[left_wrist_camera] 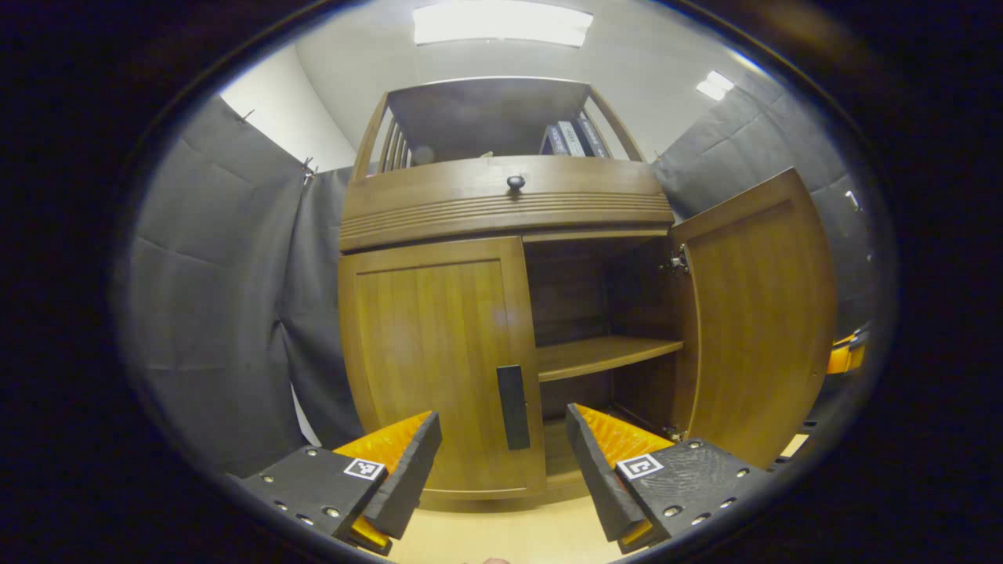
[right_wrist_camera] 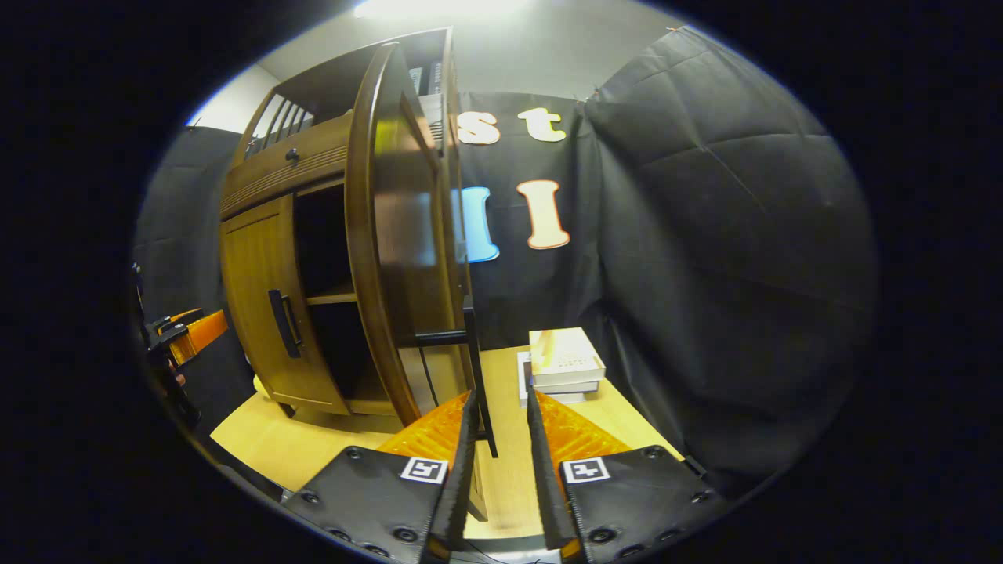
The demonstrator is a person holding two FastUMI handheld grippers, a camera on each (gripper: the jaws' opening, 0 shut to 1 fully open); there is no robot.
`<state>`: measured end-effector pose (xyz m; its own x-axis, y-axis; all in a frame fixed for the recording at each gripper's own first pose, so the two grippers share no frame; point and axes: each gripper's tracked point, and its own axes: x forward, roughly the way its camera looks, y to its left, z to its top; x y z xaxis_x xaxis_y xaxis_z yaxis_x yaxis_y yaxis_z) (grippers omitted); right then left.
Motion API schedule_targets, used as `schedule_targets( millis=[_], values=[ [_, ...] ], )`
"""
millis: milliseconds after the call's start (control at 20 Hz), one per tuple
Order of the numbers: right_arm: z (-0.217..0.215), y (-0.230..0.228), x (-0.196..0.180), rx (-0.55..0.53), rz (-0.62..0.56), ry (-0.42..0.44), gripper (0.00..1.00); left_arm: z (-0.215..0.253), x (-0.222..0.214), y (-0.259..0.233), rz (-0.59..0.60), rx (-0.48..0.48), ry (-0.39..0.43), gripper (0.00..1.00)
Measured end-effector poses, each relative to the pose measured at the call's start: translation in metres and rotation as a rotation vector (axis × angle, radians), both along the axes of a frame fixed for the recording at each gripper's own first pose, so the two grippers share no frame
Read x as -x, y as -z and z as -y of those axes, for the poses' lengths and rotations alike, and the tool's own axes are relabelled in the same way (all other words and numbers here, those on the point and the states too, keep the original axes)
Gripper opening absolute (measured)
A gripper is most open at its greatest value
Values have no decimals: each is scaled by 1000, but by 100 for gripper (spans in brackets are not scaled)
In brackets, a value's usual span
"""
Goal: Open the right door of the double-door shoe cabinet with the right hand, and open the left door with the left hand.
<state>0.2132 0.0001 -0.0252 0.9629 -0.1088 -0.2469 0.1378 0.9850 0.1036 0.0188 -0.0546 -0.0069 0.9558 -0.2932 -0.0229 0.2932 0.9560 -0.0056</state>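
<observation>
Ceiling light panels (left_wrist_camera: pixel 501 23) are glowing at twelve o'clock; black padded cloth walls (left_wrist_camera: pixel 211 313) are enclosing the pale wooden counter (right_wrist_camera: pixel 290 446).

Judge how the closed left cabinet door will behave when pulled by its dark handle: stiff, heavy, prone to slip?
The left door looks like solid wood, so probably rigid. It should swing on hinges like the open right door rather than slide. Its handle is a slim vertical bar; the open left gripper might slip without a firm grip.
</observation>
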Motion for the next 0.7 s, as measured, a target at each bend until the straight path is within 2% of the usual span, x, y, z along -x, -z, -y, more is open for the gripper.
schedule_targets(
  millis=[150, 250, 400, 700],
  values=[
    [17, -11, 19, -66, 43, 67, 100, 6, -9, 6, -32, 13, 16, 92],
    [29, -10, 32, -72, 55, 123, 100, 6, -16, 6, -50, 20, 21, 91],
    [40, -9, 45, -17, 55, 187, 98, 6, -25, 11, -76, 21, 14, 91],
    [35, -8, 51, 51, 26, 234, 98, 9, -38, 31, -150, 15, -8, 91]
  ],
)
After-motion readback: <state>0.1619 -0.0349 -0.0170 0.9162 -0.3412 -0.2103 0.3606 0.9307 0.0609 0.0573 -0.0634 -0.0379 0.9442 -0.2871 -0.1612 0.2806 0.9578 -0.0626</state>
